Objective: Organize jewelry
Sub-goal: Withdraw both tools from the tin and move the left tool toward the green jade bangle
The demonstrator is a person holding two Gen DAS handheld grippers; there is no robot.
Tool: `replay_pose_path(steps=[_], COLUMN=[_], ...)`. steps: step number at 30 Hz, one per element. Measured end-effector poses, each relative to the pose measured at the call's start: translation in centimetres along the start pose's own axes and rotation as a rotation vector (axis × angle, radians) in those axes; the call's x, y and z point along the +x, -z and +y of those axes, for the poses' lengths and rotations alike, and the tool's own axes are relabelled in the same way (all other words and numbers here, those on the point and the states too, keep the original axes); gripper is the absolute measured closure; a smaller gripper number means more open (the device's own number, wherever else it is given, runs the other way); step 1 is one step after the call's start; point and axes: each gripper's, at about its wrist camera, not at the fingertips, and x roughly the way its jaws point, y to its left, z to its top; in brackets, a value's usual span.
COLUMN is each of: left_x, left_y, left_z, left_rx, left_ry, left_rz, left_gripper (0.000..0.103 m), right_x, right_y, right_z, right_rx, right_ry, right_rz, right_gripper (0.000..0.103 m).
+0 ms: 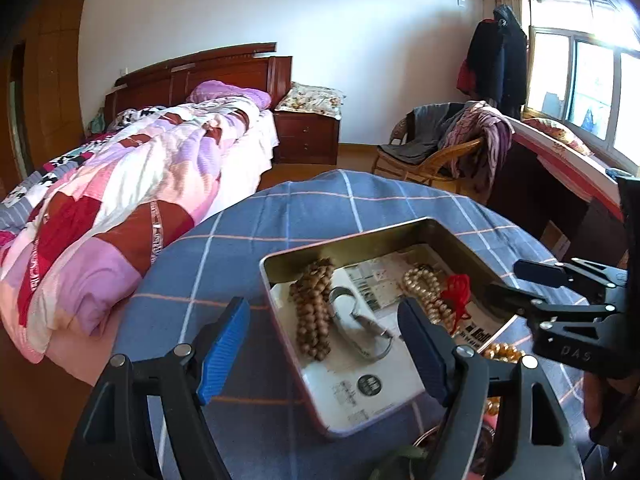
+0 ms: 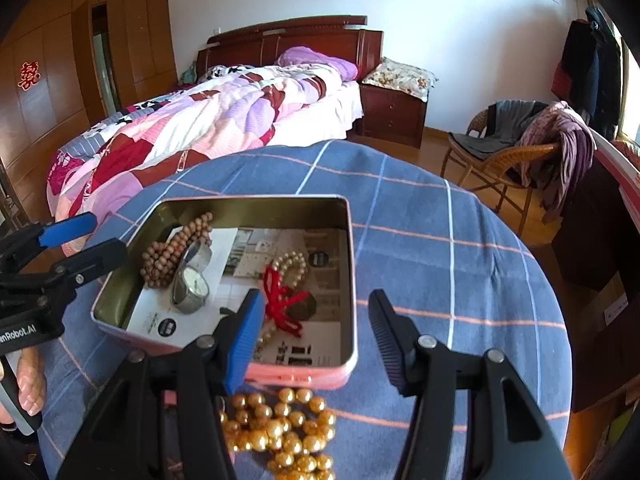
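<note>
An open pink tin (image 2: pixel 312 374) (image 1: pixel 280 254) lined with paper sits on the blue checked tablecloth. Inside lie a brown wooden bead string (image 2: pixel 172 250) (image 1: pixel 314 312), a silver watch (image 2: pixel 192 282) (image 1: pixel 360 326), and a pale pearl strand with a red tassel (image 2: pixel 286 296) (image 1: pixel 436 292). A gold bead necklace (image 2: pixel 284 432) (image 1: pixel 504 352) lies on the cloth beside the tin. My right gripper (image 2: pixel 316 340) is open and empty above the tin's near edge and the gold beads. My left gripper (image 1: pixel 324 352) is open and empty over the tin's near end.
The round table (image 2: pixel 440 240) is covered by the cloth. A bed with a pink quilt (image 2: pixel 208 120) stands behind it, a wicker chair with clothes (image 2: pixel 516 148) to the right, and a nightstand (image 2: pixel 394 112) by the wall.
</note>
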Motion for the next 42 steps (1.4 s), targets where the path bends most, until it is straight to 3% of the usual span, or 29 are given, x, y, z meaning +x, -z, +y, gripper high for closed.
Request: replay_pose_path(steps=[12,19,34,35,37,41,42], left_x=[-3.4,-3.3,-2.5,-2.3,-2.0,-1.6,-1.6], left_y=[4.3,7.2,9.0,9.0,9.1,9.1,9.1], left_z=[0.3,-0.5,-1.6,-1.8,-1.9,-2.3,-2.4], left_rx=[0.011,0.007,0.041,0.047,0.054,0.063,0.062], left_ry=[-0.095,-0.091,-0.090,-0.090,-0.077,-0.034,-0.015], left_rz=[0.015,0.101,0.190,0.197,0.217,0.236,0.237], left_gripper=[0.027,0.027,0.028,0.031,0.049,0.069,0.080], right_x=[-2.1,-2.7,-3.3,-3.3,-3.2,-3.1,-3.1], right_y=[2.5,3.8,5.4,5.5,5.7,5.9,5.9], right_z=[-0.7,-0.6,-0.9,-0.9,-1.0,-1.0,-1.0], right_rx=[0.033,0.058,0.080,0.081,0.083,0.090,0.092], right_ry=[0.028,0.020,0.033,0.034,0.036,0.039,0.039], right_rz=[0.021,0.034,0.045,0.048,0.053,0.060,0.060], right_gripper=[0.042,0.040,0.033,0.033,0.033,0.033,0.033])
